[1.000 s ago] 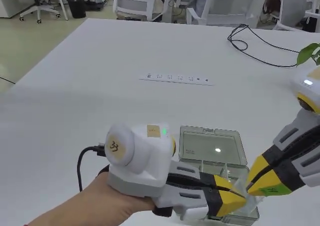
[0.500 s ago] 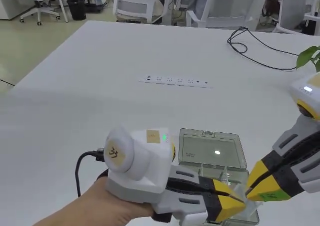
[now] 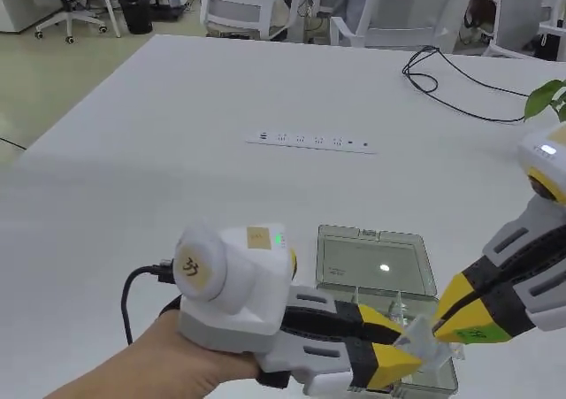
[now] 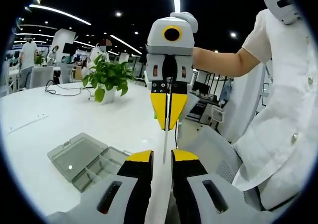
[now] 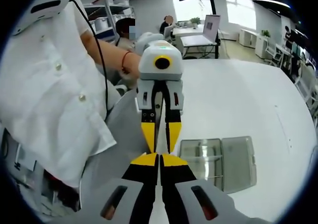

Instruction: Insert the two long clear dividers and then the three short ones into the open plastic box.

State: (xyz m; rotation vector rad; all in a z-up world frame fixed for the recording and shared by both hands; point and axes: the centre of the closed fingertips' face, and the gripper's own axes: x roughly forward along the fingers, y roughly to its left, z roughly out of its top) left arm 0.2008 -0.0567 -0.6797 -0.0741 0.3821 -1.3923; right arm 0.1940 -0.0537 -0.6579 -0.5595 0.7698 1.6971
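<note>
White flat workbench: wide, far side cut off.
Open clear plastic box: near right; lid flat, tray half hidden behind the grippers.
Left gripper: yellow-tipped, jaws narrowly apart about the divider's end; contact unclear.
Right gripper: jaws pinched on the divider.
Short clear plastic divider: above the tray, between both grippers; outline faint.

My left gripper and right gripper: white, yellow-black jaws.
Black cable, disc marked 33, white buttoned shirt.
</note>
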